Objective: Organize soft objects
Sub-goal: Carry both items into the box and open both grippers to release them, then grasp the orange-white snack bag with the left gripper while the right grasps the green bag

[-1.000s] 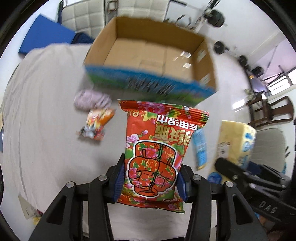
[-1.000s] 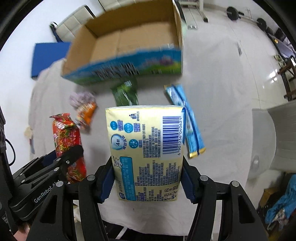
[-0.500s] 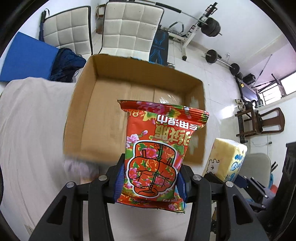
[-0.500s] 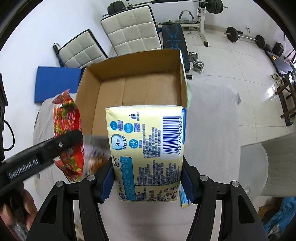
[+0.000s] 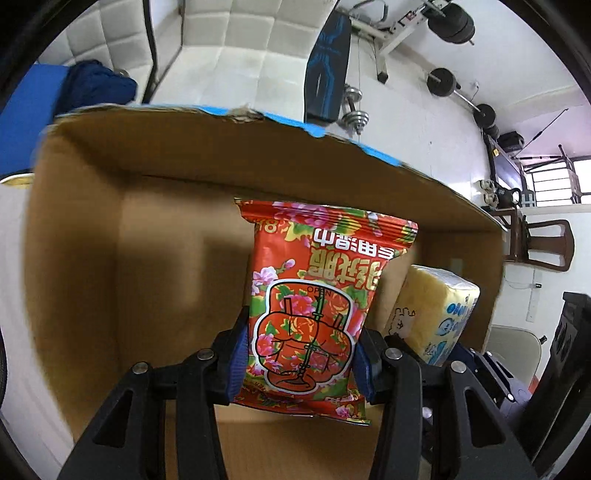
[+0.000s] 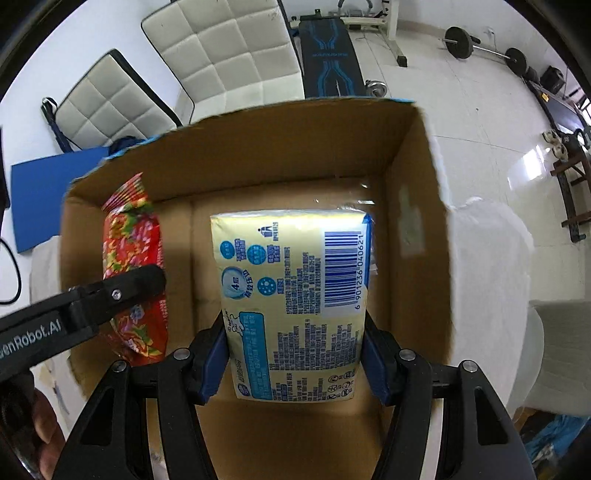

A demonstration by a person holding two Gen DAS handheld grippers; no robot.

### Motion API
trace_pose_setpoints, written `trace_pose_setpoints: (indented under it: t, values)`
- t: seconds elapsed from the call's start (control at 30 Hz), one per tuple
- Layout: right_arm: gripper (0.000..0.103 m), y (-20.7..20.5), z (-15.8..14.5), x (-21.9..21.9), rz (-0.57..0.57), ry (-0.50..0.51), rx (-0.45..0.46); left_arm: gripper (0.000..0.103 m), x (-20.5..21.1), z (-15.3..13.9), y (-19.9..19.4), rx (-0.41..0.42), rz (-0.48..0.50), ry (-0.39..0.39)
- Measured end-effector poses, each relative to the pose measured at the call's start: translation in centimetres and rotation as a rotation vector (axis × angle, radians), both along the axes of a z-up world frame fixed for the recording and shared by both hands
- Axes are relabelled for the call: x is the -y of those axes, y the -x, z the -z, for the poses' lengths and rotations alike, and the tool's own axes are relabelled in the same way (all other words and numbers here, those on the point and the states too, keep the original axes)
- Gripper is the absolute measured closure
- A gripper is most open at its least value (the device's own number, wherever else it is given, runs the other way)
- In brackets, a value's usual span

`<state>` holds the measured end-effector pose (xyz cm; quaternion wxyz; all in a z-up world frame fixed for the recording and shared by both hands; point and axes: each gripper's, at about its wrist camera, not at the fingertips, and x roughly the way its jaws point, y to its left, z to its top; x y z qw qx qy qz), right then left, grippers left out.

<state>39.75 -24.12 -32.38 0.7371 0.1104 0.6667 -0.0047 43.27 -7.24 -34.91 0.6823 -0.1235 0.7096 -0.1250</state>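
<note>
My left gripper (image 5: pixel 301 360) is shut on a red floral wet-wipe pack (image 5: pixel 317 295) and holds it inside the open cardboard box (image 5: pixel 147 155). My right gripper (image 6: pixel 295 354) is shut on a yellow tissue pack (image 6: pixel 295 280) and holds it inside the same box (image 6: pixel 417 221), to the right of the red pack (image 6: pixel 133 251). The tissue pack also shows in the left wrist view (image 5: pixel 436 314). The left gripper's finger (image 6: pixel 122 291) shows in the right wrist view. The box floor around both packs is bare cardboard.
The box stands on a table under a white cloth (image 6: pixel 491 258). Behind it are two white padded chairs (image 6: pixel 229 48), a blue mat (image 6: pixel 33 192), a weight bench (image 6: pixel 332 55) and barbells (image 5: pixel 450 26). A wooden chair (image 5: pixel 543 243) stands at the right.
Both grippers have moved forward and down into the box with their packs. The box walls now surround both packs; the loose items on the cloth have passed out of view.
</note>
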Motion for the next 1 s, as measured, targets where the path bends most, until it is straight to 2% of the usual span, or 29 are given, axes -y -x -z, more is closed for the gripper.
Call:
trace_pose_setpoints:
  t: [0.2,0.37,0.47,0.57,0.6,0.67,0.8,0.83,0.87,1.0]
  values:
    - [0.038,-1.9,3.5,-0.3,-0.018,0.016,-0.023,0.058,0.4,2.4,-1.0,-0.082,0.016,0.051]
    - [0.037,-2.5,4.4,-0.8,-0.034,0.022,-0.028,0.057,0.6,1.9,-1.1,-0.086,0.01,0.048]
    - [0.037,-2.1,4.2,-1.0,-0.039,0.036,-0.029,0.057,0.3,1.0,-0.6,-0.084,0.011,-0.002]
    - [0.037,-1.6,3.1,-1.6,-0.045,0.061,-0.03,0.056,0.3,-0.7,0.2,-0.043,0.048,-0.072]
    - [0.037,-1.3,2.8,-1.6,-0.047,0.067,-0.028,0.054,0.3,-1.5,0.6,-0.024,0.059,-0.093]
    - [0.037,-0.9,2.6,-1.7,-0.044,0.073,-0.032,0.043,0.1,-2.9,1.4,0.006,0.076,-0.121]
    - [0.036,0.5,1.1,-2.1,-0.054,0.111,-0.028,0.041,-0.9,-6.2,3.7,0.058,0.076,-0.154]
    - [0.035,1.0,0.7,-2.2,-0.056,0.116,-0.023,0.035,-1.2,-6.7,4.4,0.068,0.076,-0.157]
    - [0.03,1.6,0.3,-2.4,-0.059,0.122,-0.02,0.024,-1.7,-7.5,5.2,0.081,0.078,-0.16]
    - [0.025,3.5,-0.8,-2.8,-0.057,0.112,-0.008,0.013,-2.9,-9.8,8.5,0.145,0.056,-0.194]
